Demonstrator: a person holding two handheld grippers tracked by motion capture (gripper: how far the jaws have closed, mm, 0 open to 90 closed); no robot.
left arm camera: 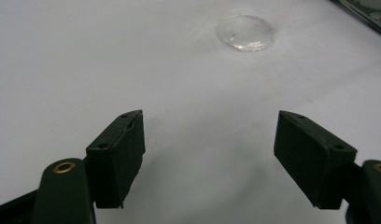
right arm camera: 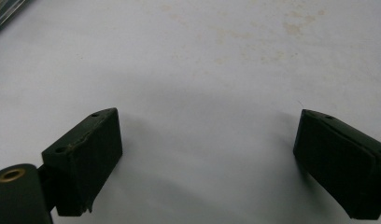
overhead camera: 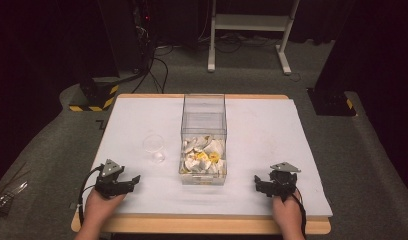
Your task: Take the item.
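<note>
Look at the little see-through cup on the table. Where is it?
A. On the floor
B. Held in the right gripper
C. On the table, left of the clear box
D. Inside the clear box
C: the clear cup stands on the white table just left of the clear box, apart from both open grippers.

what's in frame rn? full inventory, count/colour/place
box: 1, clear, table centre
scraps: a heap, white and yellow, inside the box at its near end
cup: 1, clear, left of the box, apart from it
table: 1, white top with wooden edge
stand: 1, white, floor behind the table
striped base: 1, black and yellow, floor at far left
left gripper: 1, black, near left, open, empty
right gripper: 1, black, near right, open, empty
</note>
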